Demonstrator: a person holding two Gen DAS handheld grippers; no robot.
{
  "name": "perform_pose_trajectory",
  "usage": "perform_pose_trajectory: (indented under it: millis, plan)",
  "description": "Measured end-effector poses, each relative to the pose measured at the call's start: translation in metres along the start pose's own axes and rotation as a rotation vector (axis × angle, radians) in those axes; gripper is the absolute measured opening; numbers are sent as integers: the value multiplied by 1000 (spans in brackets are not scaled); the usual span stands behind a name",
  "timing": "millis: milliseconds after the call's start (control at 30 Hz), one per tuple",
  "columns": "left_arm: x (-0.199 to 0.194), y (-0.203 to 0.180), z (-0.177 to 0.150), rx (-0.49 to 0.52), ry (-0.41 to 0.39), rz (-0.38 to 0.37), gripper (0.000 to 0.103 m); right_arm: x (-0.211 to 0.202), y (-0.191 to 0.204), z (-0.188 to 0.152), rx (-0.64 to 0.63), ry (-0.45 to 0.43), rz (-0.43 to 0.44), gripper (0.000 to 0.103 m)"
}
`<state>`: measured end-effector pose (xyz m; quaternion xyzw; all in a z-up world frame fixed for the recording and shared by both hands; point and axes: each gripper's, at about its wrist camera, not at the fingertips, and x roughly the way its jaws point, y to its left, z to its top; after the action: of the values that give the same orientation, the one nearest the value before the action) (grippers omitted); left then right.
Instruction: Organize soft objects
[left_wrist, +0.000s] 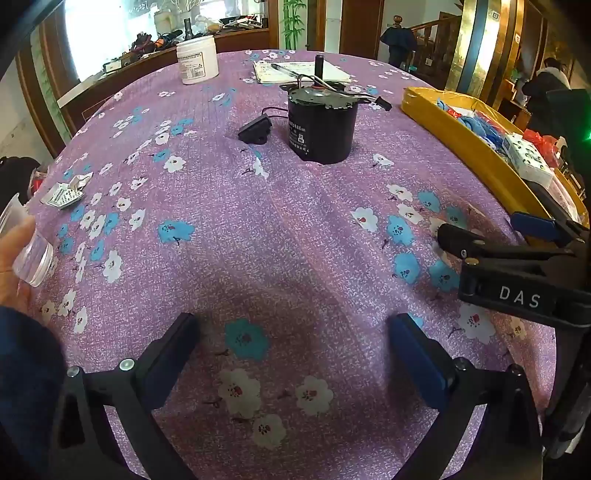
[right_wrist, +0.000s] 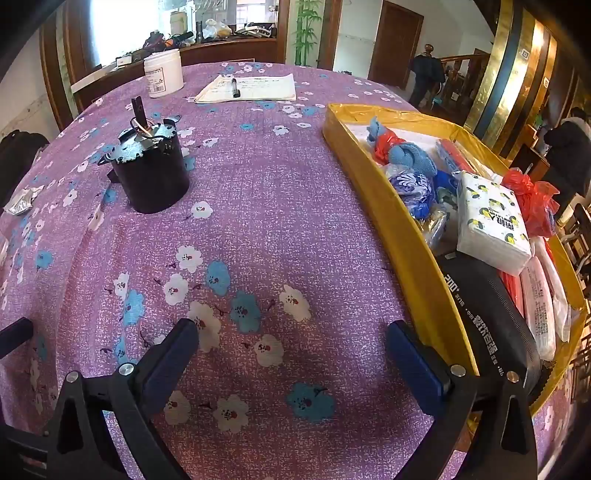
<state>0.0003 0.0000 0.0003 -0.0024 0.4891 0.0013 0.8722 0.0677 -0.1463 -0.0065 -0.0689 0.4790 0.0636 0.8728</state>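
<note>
Both grippers are tilted down at the table, jaws spread wide with nothing between them. The left gripper (left_wrist: 295, 354) hangs over bare cloth, its blue pads well apart. The right gripper (right_wrist: 291, 354) sits just to its right, same pose, and its tips poke into the left camera's view from the side. There's also a bare hand (left_wrist: 14, 254) at the far left edge.

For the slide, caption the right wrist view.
Open right gripper over the floral tablecloth, beside a yellow tray of soft goods.
</note>
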Motion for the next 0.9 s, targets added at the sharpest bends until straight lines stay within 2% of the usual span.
perform_pose_trajectory:
  millis: [467,567,667,900]
  plan:
    - [0,0,0,-1,1,0,103,0,-1,-4,7,4,5,102]
    - [0,0,0,0,0,0,103,5,-10,-3,56,19,71,102]
    - [0,0,0,0,0,0,103,3,-7,-3,32,15,45,102]
    - [0,0,0,0,0,0,103,4,-6,-1,44,25,62,102]
